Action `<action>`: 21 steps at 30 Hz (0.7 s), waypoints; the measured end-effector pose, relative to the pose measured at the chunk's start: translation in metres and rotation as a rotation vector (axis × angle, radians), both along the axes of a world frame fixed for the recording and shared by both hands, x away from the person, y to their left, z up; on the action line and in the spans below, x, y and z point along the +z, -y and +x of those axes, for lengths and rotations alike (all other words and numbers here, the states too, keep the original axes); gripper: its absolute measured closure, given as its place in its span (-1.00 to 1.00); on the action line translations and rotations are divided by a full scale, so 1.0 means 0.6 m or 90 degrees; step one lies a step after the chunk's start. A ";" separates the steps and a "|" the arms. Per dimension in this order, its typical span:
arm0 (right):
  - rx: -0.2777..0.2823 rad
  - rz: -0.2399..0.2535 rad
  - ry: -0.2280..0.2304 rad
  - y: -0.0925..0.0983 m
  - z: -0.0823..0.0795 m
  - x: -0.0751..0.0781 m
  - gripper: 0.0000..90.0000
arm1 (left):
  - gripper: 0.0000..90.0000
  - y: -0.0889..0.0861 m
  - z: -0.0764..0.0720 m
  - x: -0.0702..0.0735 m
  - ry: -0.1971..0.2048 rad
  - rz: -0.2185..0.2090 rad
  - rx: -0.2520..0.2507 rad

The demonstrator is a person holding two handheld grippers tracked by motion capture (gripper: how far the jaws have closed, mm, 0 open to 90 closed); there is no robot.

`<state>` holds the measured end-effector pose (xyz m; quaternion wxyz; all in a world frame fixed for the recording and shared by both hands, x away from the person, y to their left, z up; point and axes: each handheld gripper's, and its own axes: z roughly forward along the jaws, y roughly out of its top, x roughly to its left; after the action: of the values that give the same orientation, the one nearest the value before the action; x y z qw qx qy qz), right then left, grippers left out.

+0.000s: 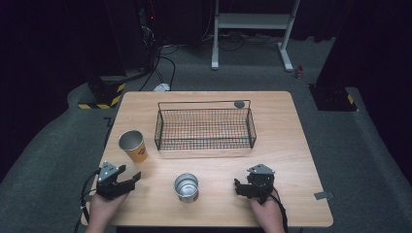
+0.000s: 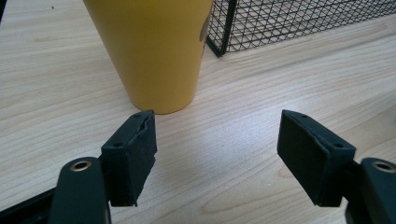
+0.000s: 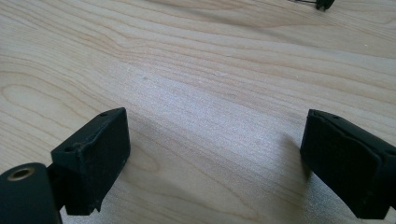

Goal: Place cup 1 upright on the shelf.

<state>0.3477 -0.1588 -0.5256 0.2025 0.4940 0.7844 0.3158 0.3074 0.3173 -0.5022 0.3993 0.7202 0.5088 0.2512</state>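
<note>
1. The left tool (image 2: 217, 126) sits nearest, at the worktop's (image 1: 291, 160) front edge, well short of the wire basket (image 1: 204, 127) and off its left end. Its jaws are released and nothing lies between them. The yellow cup (image 2: 154, 51) stands just ahead and to the left of their line.
2. The right tool (image 3: 217, 135) is also released, over bare wood short of the basket's right end. It is best left parked there.
3. The metal cup (image 1: 186, 187) stands upright between the two tools, in front of the basket's middle. Keep the left arm's sweep clear of it.
4. The yellow cup is upright just off the basket's front left corner, apart from the wire. To grasp it well, shift the left tool sideways until the cup is centred between the jaws. Go in low on its narrower base and clench gently so it does not tip.
5. The basket looks empty. Lift the cup clear of its rim before crossing over.
</note>
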 end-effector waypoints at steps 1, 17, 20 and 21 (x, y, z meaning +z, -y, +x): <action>0.000 0.000 0.000 0.000 0.000 0.000 -0.82 | -0.37 0.001 0.000 0.001 0.001 0.003 0.002; 0.003 -0.001 0.001 0.000 0.000 0.000 -0.82 | -0.54 -0.001 -0.002 0.017 0.007 -0.003 0.025; 0.002 -0.001 0.000 0.000 0.000 0.000 -0.82 | -0.59 0.000 -0.004 0.020 0.017 -0.004 0.027; 0.002 -0.001 0.001 0.000 0.000 0.000 -0.82 | -0.60 0.000 -0.004 0.021 0.020 -0.004 0.024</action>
<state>0.3478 -0.1591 -0.5257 0.2027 0.4922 0.7855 0.3157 0.3051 0.3175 -0.4894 0.4046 0.7050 0.5171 0.2681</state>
